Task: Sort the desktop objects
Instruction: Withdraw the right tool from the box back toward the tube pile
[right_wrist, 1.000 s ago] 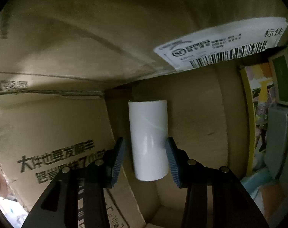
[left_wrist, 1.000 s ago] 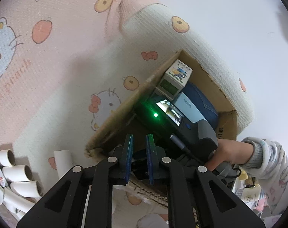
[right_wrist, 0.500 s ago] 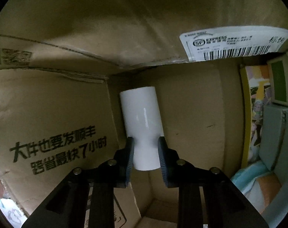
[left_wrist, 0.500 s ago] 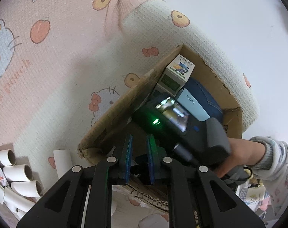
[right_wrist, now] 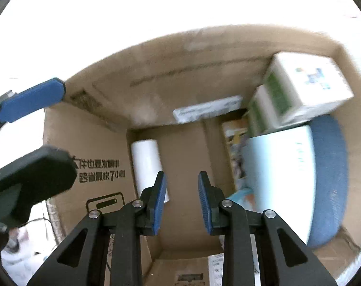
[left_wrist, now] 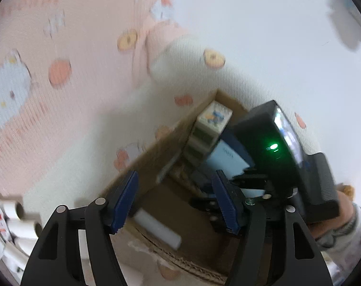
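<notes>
A white paper roll [right_wrist: 147,164] lies on the floor of an open cardboard box [right_wrist: 180,76], against its left wall. It also shows in the left wrist view [left_wrist: 156,230]. My right gripper [right_wrist: 182,202] is open and empty, raised above the box floor, just right of the roll. My left gripper [left_wrist: 175,205] is open and empty, above the box's near corner [left_wrist: 142,164]. The right gripper's body [left_wrist: 283,157] with a green light hangs over the box. The left gripper's fingers [right_wrist: 30,102] show at the left of the right wrist view.
The box holds white and green cartons [right_wrist: 299,95], a light blue pack [right_wrist: 283,166], a dark blue item [right_wrist: 330,178] and a booklet [right_wrist: 235,147]. Several cardboard tubes [left_wrist: 13,214] lie left of the box on a pink cartoon-print blanket [left_wrist: 61,71].
The right gripper opened, let go of the white roll and rose out of the box. The left gripper opened wide and shifted; the view is blurred by motion.
</notes>
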`<action>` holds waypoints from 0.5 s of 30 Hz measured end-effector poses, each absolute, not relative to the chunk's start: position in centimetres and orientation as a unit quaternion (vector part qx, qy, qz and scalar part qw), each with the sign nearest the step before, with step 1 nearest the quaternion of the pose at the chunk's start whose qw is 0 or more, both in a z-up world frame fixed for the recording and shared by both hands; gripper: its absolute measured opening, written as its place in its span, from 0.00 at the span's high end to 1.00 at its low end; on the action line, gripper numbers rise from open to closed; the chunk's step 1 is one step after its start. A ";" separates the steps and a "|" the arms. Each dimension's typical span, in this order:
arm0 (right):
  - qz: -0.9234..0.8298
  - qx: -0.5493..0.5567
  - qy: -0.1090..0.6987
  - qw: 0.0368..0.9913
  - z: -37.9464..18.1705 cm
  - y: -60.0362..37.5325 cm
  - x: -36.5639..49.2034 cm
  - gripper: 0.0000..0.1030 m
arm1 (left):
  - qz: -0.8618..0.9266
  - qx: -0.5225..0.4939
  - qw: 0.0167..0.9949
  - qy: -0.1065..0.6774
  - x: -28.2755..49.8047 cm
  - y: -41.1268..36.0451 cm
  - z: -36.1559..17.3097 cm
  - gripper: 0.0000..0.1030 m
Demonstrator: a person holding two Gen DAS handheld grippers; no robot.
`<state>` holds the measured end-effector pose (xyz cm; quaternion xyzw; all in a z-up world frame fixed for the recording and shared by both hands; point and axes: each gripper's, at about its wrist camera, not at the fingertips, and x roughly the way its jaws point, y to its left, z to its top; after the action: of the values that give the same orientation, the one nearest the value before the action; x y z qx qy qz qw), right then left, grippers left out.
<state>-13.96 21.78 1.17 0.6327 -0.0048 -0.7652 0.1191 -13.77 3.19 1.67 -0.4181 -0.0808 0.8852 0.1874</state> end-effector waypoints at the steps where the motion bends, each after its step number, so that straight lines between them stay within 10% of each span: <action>1: -0.774 0.623 -0.007 0.114 2.3 20.5 -12.9 0.77 | 0.901 -0.391 0.174 -0.064 -13.0 3.6 2.0 0.33; 15: -0.852 0.502 0.144 0.036 4.1 13.7 -5.3 0.76 | 0.914 -0.376 0.103 -0.110 -8.6 1.6 1.6 0.33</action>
<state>-5.32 13.67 4.14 0.5021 0.1443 -0.8519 0.0360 -8.60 1.63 1.58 -0.3761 -0.1096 0.9143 0.1030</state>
